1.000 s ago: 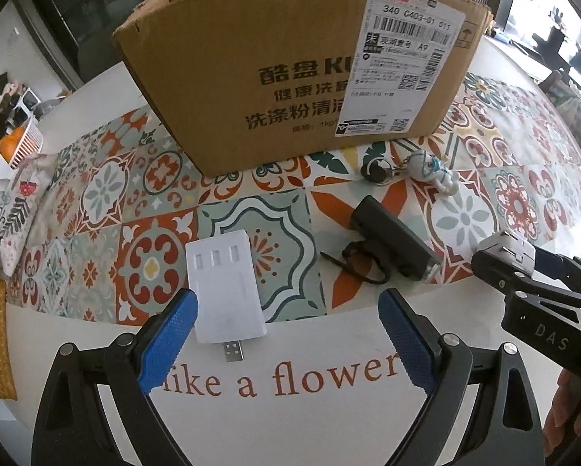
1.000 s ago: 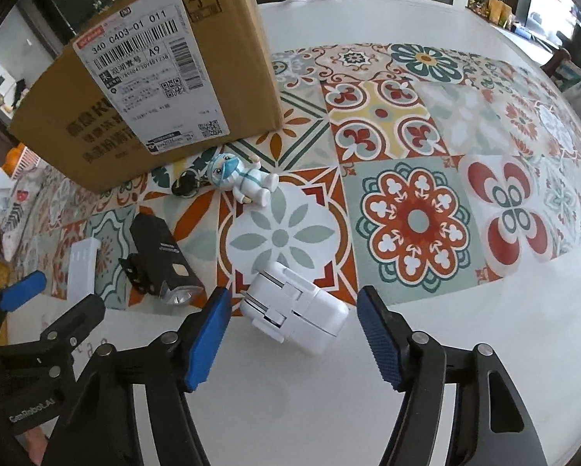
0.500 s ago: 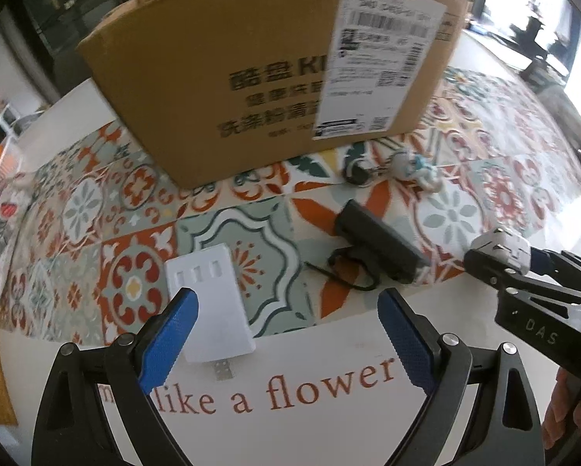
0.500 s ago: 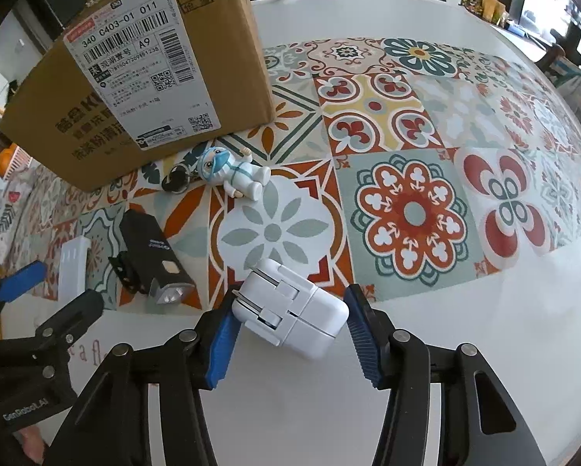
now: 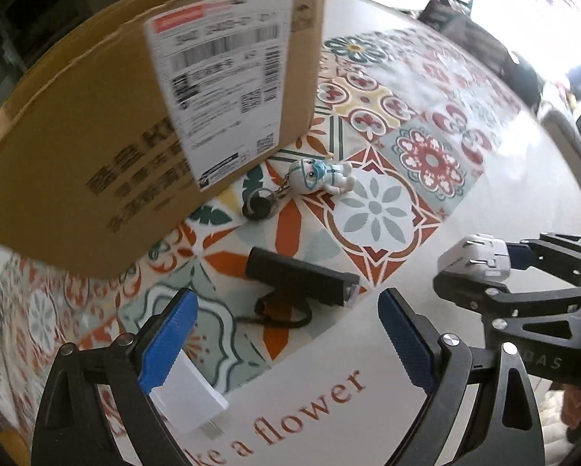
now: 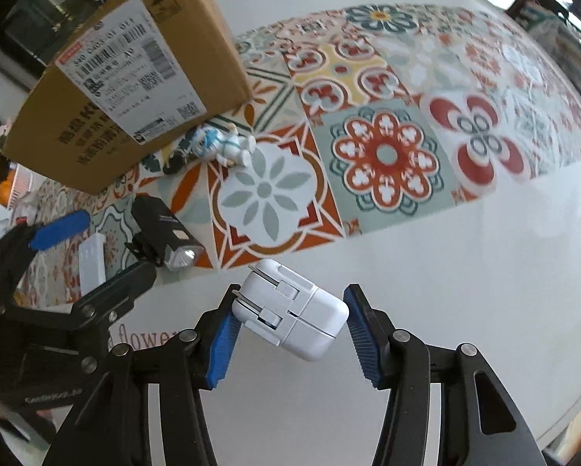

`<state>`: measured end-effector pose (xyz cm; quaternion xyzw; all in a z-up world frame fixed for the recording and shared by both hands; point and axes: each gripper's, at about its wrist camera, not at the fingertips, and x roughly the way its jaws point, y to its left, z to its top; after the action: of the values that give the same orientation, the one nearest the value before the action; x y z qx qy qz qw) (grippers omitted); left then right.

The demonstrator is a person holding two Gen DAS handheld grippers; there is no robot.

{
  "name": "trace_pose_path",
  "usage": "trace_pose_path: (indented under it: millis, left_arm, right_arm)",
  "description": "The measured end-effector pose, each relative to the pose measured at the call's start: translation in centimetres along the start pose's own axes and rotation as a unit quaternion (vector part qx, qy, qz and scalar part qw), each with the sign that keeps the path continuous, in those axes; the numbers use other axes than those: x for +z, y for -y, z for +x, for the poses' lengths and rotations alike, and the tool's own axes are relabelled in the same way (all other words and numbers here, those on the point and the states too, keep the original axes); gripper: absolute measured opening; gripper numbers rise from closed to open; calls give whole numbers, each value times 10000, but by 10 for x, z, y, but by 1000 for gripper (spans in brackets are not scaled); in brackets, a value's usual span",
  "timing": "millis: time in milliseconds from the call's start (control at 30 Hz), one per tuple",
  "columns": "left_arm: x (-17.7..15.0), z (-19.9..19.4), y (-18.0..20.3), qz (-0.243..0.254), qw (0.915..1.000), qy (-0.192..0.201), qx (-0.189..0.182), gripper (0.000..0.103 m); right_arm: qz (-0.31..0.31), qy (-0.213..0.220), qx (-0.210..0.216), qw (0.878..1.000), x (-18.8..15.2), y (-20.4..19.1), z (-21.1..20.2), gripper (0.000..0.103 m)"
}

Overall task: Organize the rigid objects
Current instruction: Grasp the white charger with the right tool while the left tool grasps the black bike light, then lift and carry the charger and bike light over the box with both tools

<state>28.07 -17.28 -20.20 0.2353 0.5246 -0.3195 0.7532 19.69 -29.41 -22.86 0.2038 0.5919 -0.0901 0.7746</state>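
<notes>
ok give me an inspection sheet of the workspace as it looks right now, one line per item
Surface: white table with a patterned tile mat and lettering near the edge.
Job's things: white plug adapter held off the table; flat white charger; black flashlight; astronaut keychain.
Clutter: cardboard box with a shipping label, standing on the mat.
Grippers: right gripper jaws closed on the adapter; left gripper jaws wide apart, one pad over the charger.
Cables: short black strap on the flashlight; no loose cables seen.
Surroundings: blurred room furniture beyond the table.
</notes>
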Motion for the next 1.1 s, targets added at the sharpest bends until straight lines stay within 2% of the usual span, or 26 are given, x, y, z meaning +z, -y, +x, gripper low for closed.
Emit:
trace_pose_path:
  millis: [300,600,800,900,1100]
  left_arm:
    - [8,26,7,453,9984,-238,-259,95]
    - [18,42,10,376,9976,-290,-508,94]
    - [18,46,15,543,9973,-304,-396,87]
    - [19,51,16,517,9971,-352,-440,73]
    - [12,47,8,282,9981,-282,-475,73]
  right_arm:
    - [130,-177,-138,9997,-1,5,11,53]
    - [180,-140,-332,9992,5,8,17,53]
    - [150,-135,-381,9991,7,7,15,53]
    - [72,-125,-383,9992,8,2,15,53]
    - [99,-122,-383,9991,8,-5,14,53]
